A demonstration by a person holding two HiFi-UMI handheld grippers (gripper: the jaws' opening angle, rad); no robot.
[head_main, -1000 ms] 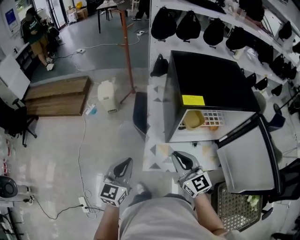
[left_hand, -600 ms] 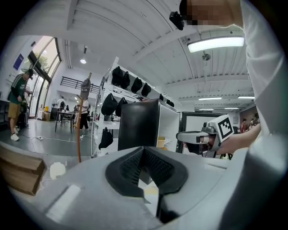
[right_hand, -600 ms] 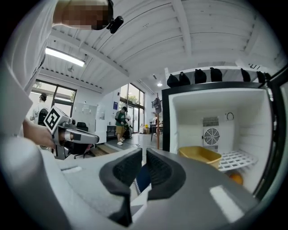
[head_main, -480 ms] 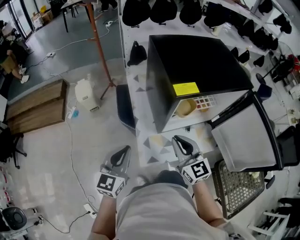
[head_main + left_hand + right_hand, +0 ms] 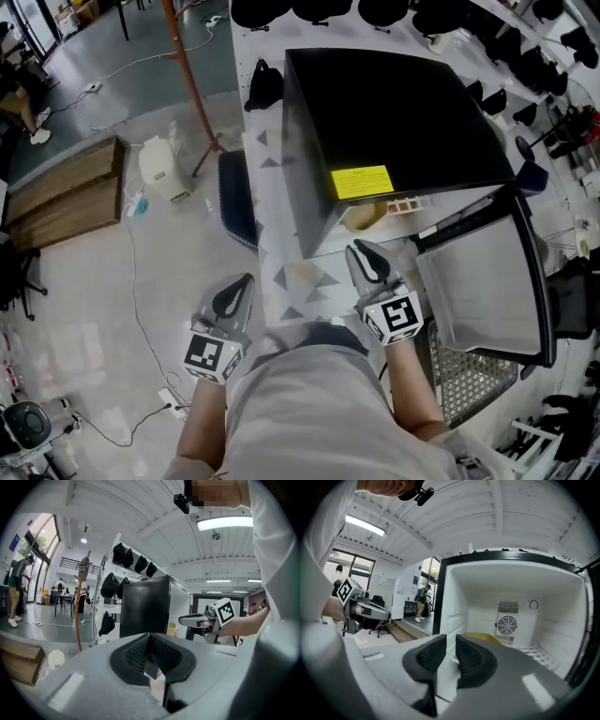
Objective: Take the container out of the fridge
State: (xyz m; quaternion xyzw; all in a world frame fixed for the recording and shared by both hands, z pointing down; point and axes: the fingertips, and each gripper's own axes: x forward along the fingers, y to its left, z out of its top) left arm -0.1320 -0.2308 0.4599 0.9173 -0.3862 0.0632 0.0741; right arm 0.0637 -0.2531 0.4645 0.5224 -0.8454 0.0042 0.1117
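Note:
A black fridge (image 5: 394,112) stands on a low table with its door (image 5: 487,281) swung open to the right. A yellow container (image 5: 364,217) sits on the shelf just inside the opening; the right gripper view shows it (image 5: 485,637) behind the jaws, before the back wall's fan. My right gripper (image 5: 366,255) points at the opening, short of the container. Its jaws are opening, with a narrow gap (image 5: 451,654) and nothing between them. My left gripper (image 5: 236,293) hangs to the left of the table, shut and empty (image 5: 150,654).
A patterned cloth (image 5: 281,253) covers the table in front of the fridge. A mesh basket (image 5: 469,380) sits below the open door. An orange pole (image 5: 187,84), a white jug (image 5: 157,169) and a wooden platform (image 5: 56,187) stand to the left. Dark caps (image 5: 323,9) hang behind.
The view has closed in on the fridge. Both grippers have come forward, and the right one now sits just before the fridge opening.

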